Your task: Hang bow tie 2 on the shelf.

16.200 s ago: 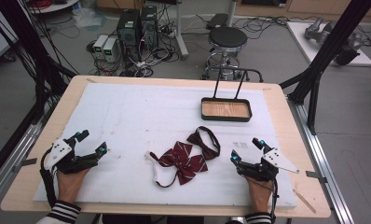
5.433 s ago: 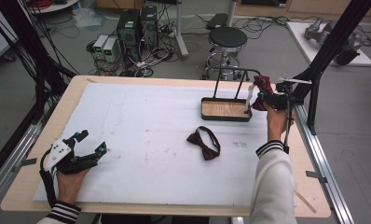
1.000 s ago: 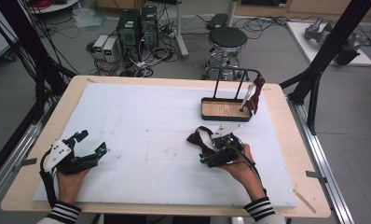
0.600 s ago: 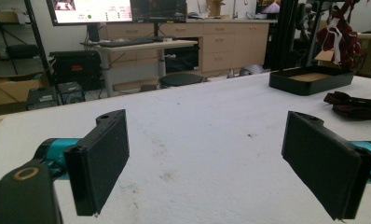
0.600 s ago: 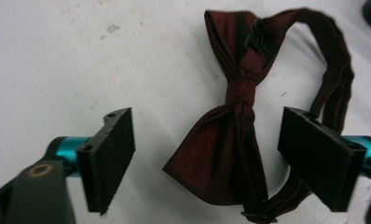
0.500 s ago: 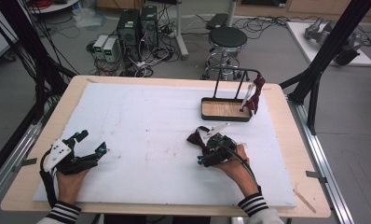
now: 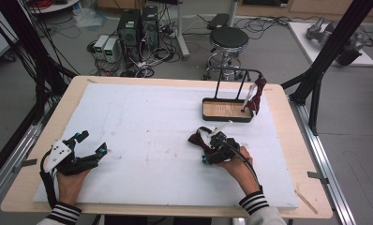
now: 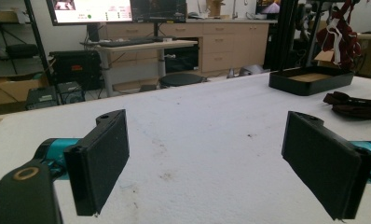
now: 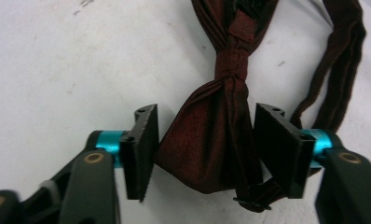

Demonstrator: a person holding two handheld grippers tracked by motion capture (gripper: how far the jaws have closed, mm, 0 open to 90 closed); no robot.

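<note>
Two grippers here, but only our right gripper (image 9: 204, 154) matters right now: it's down on the dark red bow tie (image 9: 221, 116) lying on the white desk (image 7: 142, 131), right of middle and just in front of the black stand (image 7: 227, 110). Its jaws have just been closing, with one wing of the tie between them, and we judge the pads aren't squeezing yet. Tie's long axis runs straight away from the gripper, knot just past the fingertips. Our left gripper (image 8: 216, 158) rests wide open far off on the left with nothing in it, so the right hand is clearly nearer
</note>
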